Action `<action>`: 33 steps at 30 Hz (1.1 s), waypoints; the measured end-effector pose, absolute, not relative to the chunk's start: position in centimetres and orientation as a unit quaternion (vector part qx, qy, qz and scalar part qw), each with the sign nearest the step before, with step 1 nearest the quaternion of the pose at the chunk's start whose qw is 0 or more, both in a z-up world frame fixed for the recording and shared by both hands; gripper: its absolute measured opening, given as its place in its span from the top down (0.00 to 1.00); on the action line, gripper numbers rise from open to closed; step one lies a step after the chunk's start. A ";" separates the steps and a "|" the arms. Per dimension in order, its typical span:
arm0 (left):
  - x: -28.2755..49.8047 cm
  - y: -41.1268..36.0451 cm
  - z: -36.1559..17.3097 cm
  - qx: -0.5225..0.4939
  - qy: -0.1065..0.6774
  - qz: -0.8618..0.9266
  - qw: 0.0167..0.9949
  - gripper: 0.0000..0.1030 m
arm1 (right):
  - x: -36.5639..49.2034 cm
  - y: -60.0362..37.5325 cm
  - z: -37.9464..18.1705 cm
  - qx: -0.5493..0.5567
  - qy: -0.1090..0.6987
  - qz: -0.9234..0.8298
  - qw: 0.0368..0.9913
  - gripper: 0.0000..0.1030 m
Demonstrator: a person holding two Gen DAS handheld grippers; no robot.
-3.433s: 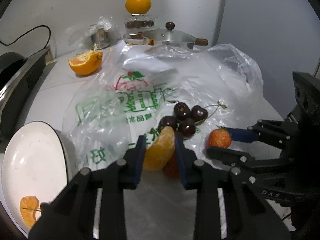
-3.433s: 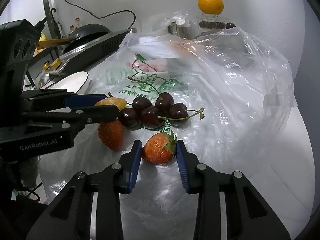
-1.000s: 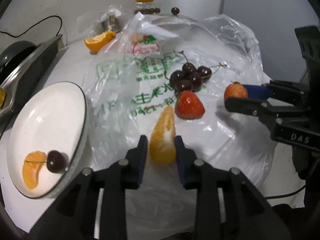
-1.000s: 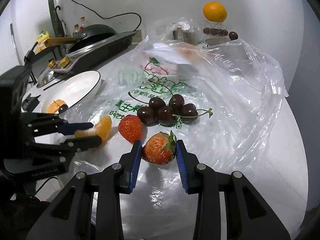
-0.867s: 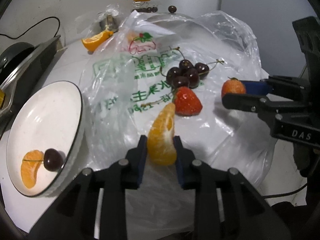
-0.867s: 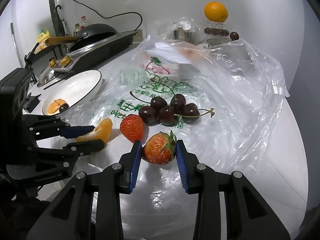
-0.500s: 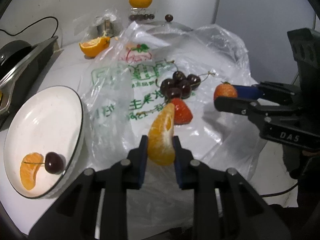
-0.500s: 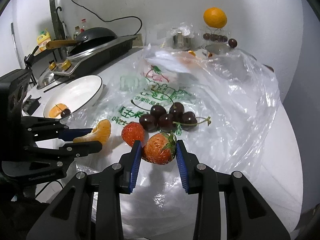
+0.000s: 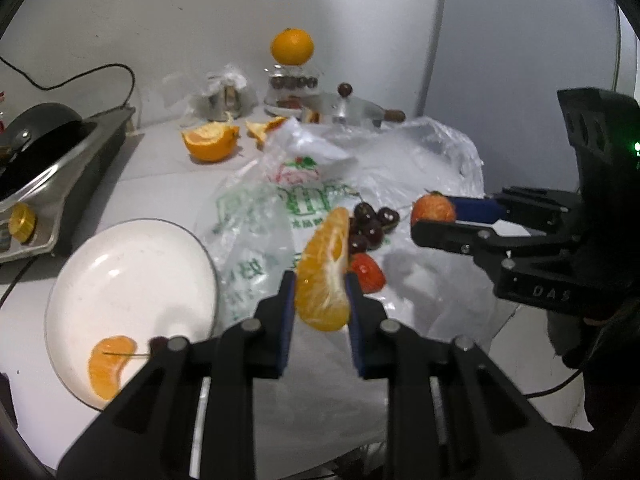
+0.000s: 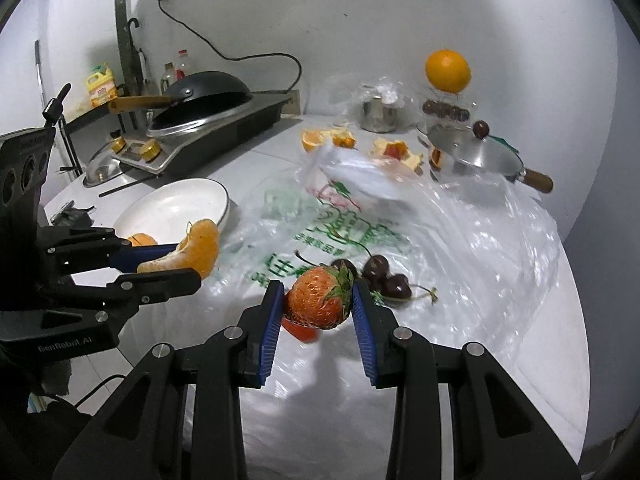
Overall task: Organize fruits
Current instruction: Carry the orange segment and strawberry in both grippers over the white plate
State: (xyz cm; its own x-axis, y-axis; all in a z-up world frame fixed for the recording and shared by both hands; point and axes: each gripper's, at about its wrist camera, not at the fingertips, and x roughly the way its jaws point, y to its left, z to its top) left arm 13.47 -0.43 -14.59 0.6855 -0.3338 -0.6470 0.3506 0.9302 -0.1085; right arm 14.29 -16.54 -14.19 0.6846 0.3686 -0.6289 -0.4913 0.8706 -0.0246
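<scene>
Black "GenRobot.AI" left gripper (image 9: 322,304) pinches an orange segment (image 9: 325,272); "DAS" right gripper (image 10: 318,304) pinches a strawberry (image 10: 320,298).

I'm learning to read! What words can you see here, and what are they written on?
"DAS": on the black body of the right gripper.
"GenRobot.AI": on the black body of the left gripper.
Green characters on the plastic bag: too crumpled and blurred to read.
Label on the yellow bottle: too small to read.

Pale wall (image 10: 360,20), apparently white countertop (image 10: 500,380)
</scene>
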 end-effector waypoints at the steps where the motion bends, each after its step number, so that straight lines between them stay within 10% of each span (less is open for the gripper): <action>1: 13.4 0.0 -14.4 0.011 0.348 -0.184 0.919 0.77 | 14.3 -16.3 -14.1 -0.097 0.319 0.237 0.913 0.65; 33: 12.4 13.0 -14.8 -0.033 0.334 -0.085 0.938 0.77 | 15.0 -5.0 -13.8 -0.150 0.320 0.293 0.888 0.65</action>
State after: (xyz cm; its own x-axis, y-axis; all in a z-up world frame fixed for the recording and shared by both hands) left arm 12.35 13.01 -14.80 0.7627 -0.1819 -0.6207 0.1384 0.9833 -0.1181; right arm 15.02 -5.02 -13.83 0.6232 0.4254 -0.6562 -0.6170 0.7830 -0.0783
